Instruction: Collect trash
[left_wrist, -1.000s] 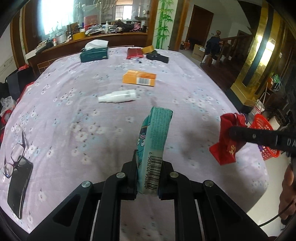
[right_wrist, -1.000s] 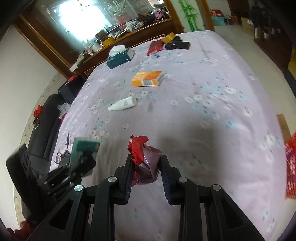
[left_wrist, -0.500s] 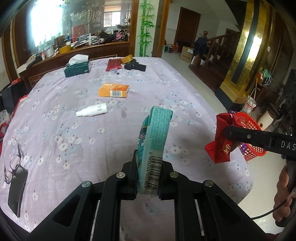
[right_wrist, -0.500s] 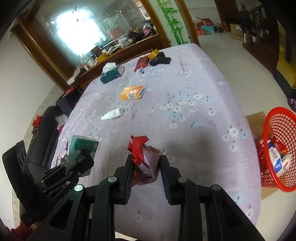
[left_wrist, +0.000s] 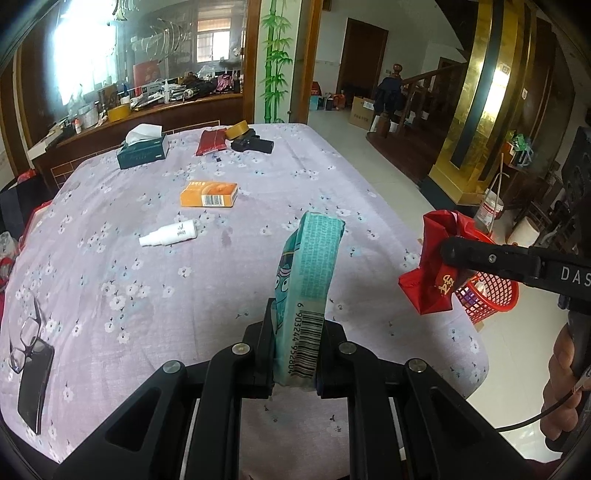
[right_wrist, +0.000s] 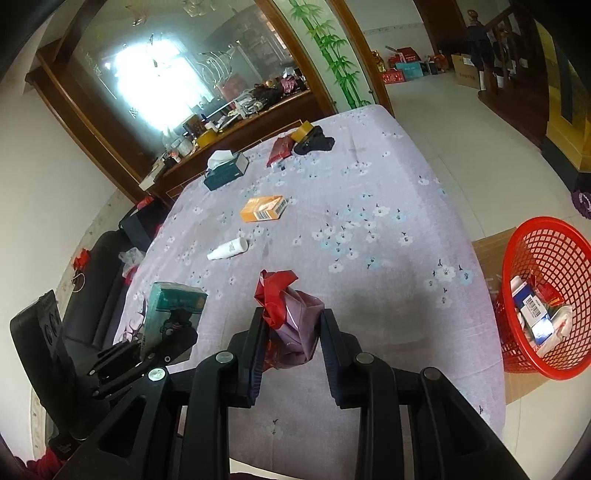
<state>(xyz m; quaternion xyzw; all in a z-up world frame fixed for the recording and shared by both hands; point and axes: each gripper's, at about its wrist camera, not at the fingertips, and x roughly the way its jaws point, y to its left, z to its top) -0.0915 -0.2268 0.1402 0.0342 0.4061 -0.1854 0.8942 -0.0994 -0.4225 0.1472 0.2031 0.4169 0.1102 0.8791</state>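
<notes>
My left gripper (left_wrist: 295, 345) is shut on a teal paper packet (left_wrist: 308, 291) with a barcode, held upright above the near part of the table. It also shows in the right wrist view (right_wrist: 171, 314). My right gripper (right_wrist: 291, 332) is shut on a crumpled red wrapper (right_wrist: 286, 314), also seen in the left wrist view (left_wrist: 436, 277). A red mesh trash basket (right_wrist: 546, 266) with several packets inside stands on the floor to the right of the table. An orange box (left_wrist: 208, 194) and a white spray bottle (left_wrist: 170, 233) lie on the lilac tablecloth (left_wrist: 110, 258).
A green tissue box (left_wrist: 143, 150), a dark red pouch (left_wrist: 211, 142), a tape roll (left_wrist: 236, 130) and a black object (left_wrist: 253, 144) lie at the far end. Glasses (left_wrist: 26, 336) on a black phone (left_wrist: 35, 387) lie near left. A wooden sideboard (left_wrist: 147, 114) stands behind.
Both grippers have pulled back and risen with their loads. More of the table and floor shows, and the red basket has come into the right wrist view.
</notes>
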